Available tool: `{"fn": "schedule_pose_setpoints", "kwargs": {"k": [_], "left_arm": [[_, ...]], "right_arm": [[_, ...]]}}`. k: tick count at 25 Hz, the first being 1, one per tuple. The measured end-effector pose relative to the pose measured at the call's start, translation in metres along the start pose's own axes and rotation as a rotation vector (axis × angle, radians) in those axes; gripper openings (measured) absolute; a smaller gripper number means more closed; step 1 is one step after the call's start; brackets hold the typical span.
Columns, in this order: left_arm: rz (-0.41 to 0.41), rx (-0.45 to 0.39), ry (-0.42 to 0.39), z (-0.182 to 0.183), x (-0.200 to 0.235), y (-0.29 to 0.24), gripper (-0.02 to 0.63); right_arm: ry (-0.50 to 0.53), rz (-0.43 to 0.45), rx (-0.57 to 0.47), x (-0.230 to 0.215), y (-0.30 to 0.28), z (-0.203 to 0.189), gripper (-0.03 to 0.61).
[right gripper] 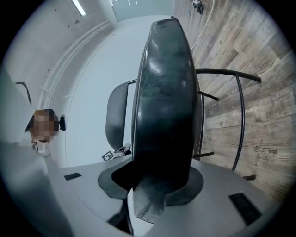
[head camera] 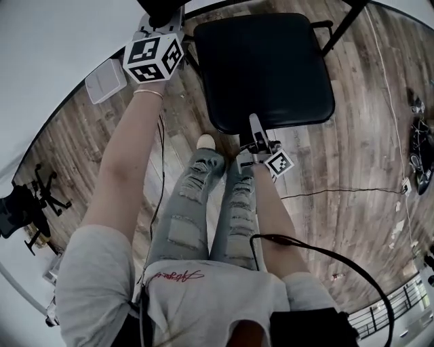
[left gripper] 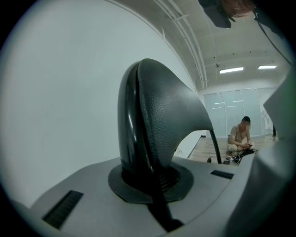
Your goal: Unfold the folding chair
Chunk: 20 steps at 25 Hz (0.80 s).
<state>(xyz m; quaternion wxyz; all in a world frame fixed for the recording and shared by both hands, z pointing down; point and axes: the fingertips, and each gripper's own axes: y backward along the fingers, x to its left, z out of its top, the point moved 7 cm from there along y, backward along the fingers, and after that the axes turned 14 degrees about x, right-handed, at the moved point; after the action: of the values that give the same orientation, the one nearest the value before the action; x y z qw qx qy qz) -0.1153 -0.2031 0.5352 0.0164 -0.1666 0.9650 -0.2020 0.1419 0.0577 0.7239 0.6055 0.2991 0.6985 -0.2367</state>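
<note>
The folding chair stands in front of me on the wood floor, its black padded seat (head camera: 264, 68) lying flat in the head view. My left gripper (head camera: 163, 15), under its marker cube (head camera: 153, 57), is at the chair's back; in the left gripper view it (left gripper: 152, 185) is shut on the edge of the black backrest (left gripper: 162, 120). My right gripper (head camera: 252, 127) is at the seat's front edge. In the right gripper view it (right gripper: 157, 185) is shut on the thick seat edge (right gripper: 166, 92), with the backrest (right gripper: 116, 115) and black frame tubes (right gripper: 240, 115) behind.
My legs (head camera: 203, 203) stand just before the chair. A white box (head camera: 105, 81) lies on the floor at the left by the white wall, and a wheeled chair base (head camera: 34, 203) further left. A thin cable (head camera: 339, 193) crosses the floor at the right. A person (left gripper: 240, 136) sits far off.
</note>
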Motion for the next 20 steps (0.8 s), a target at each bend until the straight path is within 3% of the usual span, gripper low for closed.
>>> {"fn": "schedule_pose_setpoints", "kwargs": {"k": [4,10,13,15,16,18,20], "left_arm": [[-0.048,0.014,-0.009,-0.001,0.015,-0.031,0.015],[-0.178,0.059,0.056,-0.019,0.028,-0.059,0.015],[-0.235,0.026,0.067,-0.018,0.03,-0.059,0.017],[-0.22,-0.023,0.06,-0.019,0.033,-0.052,0.017],[-0.197,-0.052,0.049,-0.021,0.036,-0.046,0.044],[-0.149,-0.099,0.015,-0.026,0.043,-0.03,0.205],[-0.111,-0.133,-0.032,-0.034,0.044,-0.007,0.21]], "right_arm": [[0.02,-0.004,-0.027,-0.016,0.0,-0.007,0.155],[0.032,-0.023,-0.029,-0.039,-0.001,-0.019,0.189],[0.038,-0.026,-0.032,-0.051,-0.002,-0.025,0.189],[0.045,-0.033,-0.038,-0.059,-0.002,-0.029,0.219],[0.05,-0.041,-0.042,-0.062,-0.002,-0.031,0.234],[0.065,-0.072,-0.058,-0.065,0.002,-0.034,0.242],[0.081,-0.133,-0.069,-0.064,0.011,-0.038,0.244]]}}
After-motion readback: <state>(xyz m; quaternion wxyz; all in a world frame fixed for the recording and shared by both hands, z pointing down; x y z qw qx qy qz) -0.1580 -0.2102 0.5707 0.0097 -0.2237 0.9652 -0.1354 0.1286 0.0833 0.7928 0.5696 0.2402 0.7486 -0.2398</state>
